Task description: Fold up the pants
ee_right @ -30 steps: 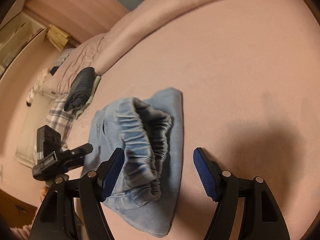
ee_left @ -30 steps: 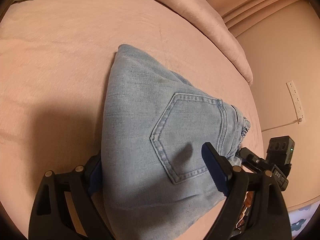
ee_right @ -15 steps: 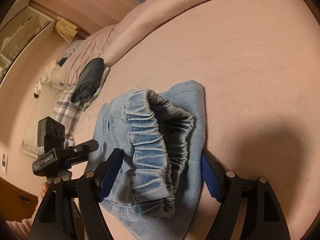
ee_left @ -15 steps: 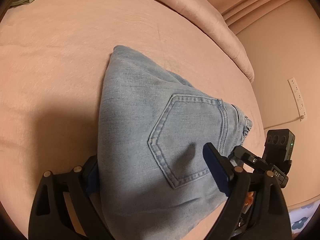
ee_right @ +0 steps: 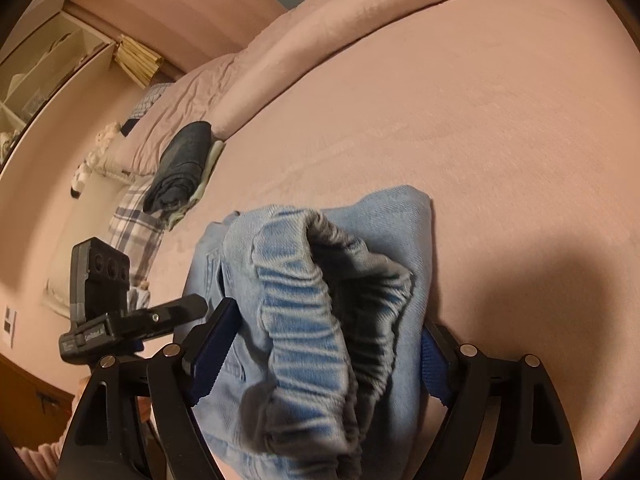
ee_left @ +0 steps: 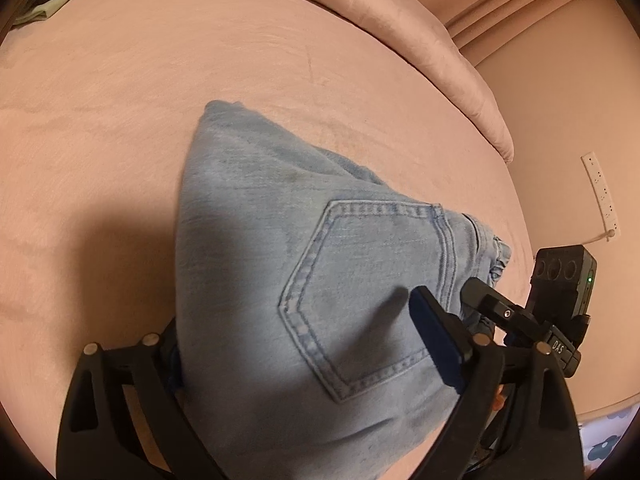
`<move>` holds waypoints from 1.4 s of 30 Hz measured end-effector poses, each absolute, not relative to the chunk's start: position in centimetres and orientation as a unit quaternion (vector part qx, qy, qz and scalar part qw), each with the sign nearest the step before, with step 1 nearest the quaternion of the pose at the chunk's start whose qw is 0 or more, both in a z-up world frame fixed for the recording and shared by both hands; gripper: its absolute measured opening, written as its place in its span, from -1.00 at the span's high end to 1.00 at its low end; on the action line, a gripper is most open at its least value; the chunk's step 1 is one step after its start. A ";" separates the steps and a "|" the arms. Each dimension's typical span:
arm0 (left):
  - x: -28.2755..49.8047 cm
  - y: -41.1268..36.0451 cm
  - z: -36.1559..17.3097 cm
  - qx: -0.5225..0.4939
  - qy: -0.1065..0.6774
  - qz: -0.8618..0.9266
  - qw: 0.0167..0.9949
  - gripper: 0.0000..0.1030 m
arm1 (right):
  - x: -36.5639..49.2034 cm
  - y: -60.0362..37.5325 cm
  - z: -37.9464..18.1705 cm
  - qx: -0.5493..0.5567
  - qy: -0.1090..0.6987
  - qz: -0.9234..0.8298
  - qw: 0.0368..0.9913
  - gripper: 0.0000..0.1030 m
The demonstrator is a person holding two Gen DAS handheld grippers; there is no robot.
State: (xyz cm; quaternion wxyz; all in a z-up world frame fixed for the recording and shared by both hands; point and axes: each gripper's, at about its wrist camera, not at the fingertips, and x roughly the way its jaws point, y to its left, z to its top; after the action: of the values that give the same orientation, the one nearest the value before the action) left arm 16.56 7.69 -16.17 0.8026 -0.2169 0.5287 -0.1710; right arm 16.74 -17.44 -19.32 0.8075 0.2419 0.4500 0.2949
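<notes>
Folded light-blue denim pants (ee_left: pixel 304 264) lie on the pink bed, back pocket up. My left gripper (ee_left: pixel 304 344) is open, its fingers on either side of the bundle's near end; the left finger is partly hidden under the cloth. In the right wrist view the pants (ee_right: pixel 320 312) show their elastic waistband end. My right gripper (ee_right: pixel 324 356) is open and straddles that end, one blue pad (ee_right: pixel 212 344) on each side of the denim. Each gripper shows in the other's view, the right one (ee_left: pixel 516 320) in the left wrist view and the left one (ee_right: pixel 120 320) in the right wrist view.
The pink bed cover (ee_left: pixel 160 100) spreads around. A rolled pink duvet (ee_right: pixel 360 32) runs along the far side. A folded dark garment (ee_right: pixel 180 164) on a pale cloth and a plaid cloth (ee_right: pixel 136 224) lie at the bed's end. A power strip (ee_left: pixel 600 196) hangs on the wall.
Both grippers have moved forward onto the folded pants from opposite ends, so the bundle now sits between their open fingers. The pants themselves have not shifted.
</notes>
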 end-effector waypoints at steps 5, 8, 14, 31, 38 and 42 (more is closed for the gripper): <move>16.4 6.9 -15.9 -0.193 0.525 -0.162 0.813 -0.82 | 17.0 -16.9 -19.1 0.233 0.446 0.291 0.814 -0.62; 16.2 6.7 -15.8 -0.182 0.526 -0.158 0.816 -0.74 | 16.7 -16.7 -18.6 0.222 0.446 0.284 0.819 -0.56; 16.1 6.5 -15.5 -0.171 0.531 -0.140 0.818 -0.60 | 15.8 -16.0 -17.1 0.190 0.437 0.263 0.839 -0.47; 16.2 5.3 -13.1 -0.176 0.505 -0.135 0.834 -0.55 | 14.8 -14.3 -13.5 0.157 0.402 0.259 0.864 -0.47; 16.5 5.1 -12.1 -0.175 0.495 -0.142 0.839 -0.55 | 14.7 -14.1 -13.1 0.153 0.394 0.257 0.869 -0.47; 16.6 5.1 -11.5 -0.177 0.488 -0.146 0.842 -0.55 | 14.8 -14.1 -12.7 0.154 0.389 0.256 0.872 -0.47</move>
State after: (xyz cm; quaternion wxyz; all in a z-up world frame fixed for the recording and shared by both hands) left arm 16.63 5.07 -11.54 0.8420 -0.1769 0.4884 -0.1457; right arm 14.78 -14.12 -12.67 0.8718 0.1535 0.3888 0.2556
